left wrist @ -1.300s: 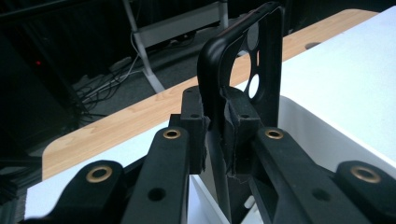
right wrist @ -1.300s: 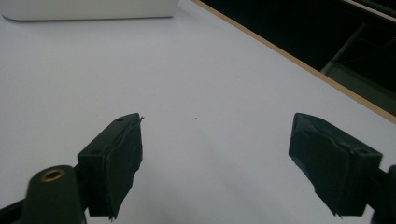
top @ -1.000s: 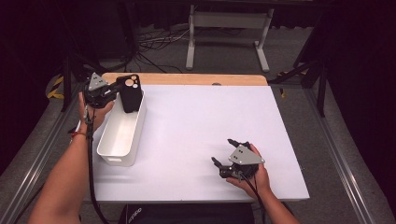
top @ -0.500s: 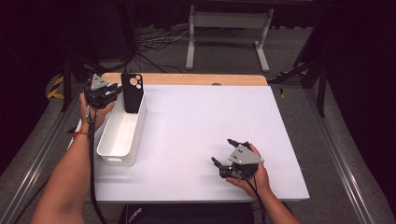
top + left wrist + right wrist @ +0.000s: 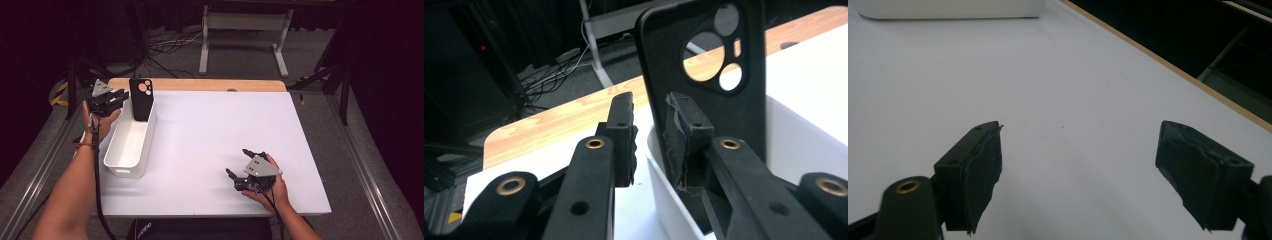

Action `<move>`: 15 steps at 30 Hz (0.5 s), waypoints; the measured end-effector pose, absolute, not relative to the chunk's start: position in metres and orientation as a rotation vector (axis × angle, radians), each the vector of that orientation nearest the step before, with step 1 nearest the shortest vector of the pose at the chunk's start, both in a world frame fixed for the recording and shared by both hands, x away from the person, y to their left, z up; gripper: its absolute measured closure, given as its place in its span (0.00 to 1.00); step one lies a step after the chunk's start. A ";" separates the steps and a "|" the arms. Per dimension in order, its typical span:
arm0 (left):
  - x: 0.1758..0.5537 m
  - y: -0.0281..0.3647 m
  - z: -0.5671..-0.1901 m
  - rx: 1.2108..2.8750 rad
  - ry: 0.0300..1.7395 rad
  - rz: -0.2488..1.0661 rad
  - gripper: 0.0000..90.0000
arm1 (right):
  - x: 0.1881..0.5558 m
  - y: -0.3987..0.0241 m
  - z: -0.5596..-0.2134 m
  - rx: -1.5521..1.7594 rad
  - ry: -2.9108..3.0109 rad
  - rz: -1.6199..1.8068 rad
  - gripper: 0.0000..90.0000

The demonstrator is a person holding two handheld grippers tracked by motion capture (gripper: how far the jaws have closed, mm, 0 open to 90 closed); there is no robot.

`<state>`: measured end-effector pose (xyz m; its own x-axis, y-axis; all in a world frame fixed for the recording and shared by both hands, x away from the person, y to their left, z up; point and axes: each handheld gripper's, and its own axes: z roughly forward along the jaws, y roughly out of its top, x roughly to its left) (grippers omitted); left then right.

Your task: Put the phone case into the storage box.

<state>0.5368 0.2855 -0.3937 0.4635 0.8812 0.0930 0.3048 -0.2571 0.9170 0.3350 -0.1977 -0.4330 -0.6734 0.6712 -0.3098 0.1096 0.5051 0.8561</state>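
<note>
A black phone case [image 5: 141,98] stands upright in the far end of a white bin [image 5: 131,142], at about 10 o'clock on the white table [image 5: 215,135]; its camera cutouts face the person. The left gripper [image 5: 119,95] sits just beside the case at 9 o'clock of it; in the left gripper view its 2 jaws are slightly parted, a gap showing between them, one pad against the case [image 5: 704,75] edge. The right gripper [image 5: 239,163], at 5 o'clock on the table, rests with jaws spread wide over bare tabletop [image 5: 1073,90]; the bin's rim [image 5: 948,9] lies far ahead.
</note>
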 end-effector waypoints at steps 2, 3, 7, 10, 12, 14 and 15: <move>0.534 0.284 -0.392 1.792 1.004 0.781 0.81 | 0.335 -0.198 -0.432 0.631 2.109 1.142 0.22; 0.533 0.284 -0.391 1.793 0.998 0.788 0.81 | 0.334 -0.199 -0.432 0.629 2.107 1.142 0.22; 0.527 0.280 -0.385 1.799 0.973 0.802 0.79 | 0.334 -0.201 -0.430 0.628 2.097 1.150 0.22; 0.519 0.278 -0.380 1.794 0.949 0.814 0.78 | 0.333 -0.202 -0.429 0.626 2.088 1.156 0.22; 0.515 0.277 -0.377 1.791 0.941 0.828 0.76 | 0.333 -0.203 -0.429 0.622 2.088 1.159 0.22; 0.511 0.275 -0.375 1.791 0.932 0.829 0.76 | 0.333 -0.203 -0.428 0.612 2.086 1.158 0.22; 0.511 0.275 -0.375 1.791 0.932 0.829 0.75 | 0.333 -0.203 -0.428 0.612 2.086 1.158 0.22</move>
<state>0.5112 0.2748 -0.3749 0.4857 0.8627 0.1409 0.2412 -0.2873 0.9270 0.3331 -0.2035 -0.4284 -0.6687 0.6694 -0.3236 0.0797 0.4972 0.8640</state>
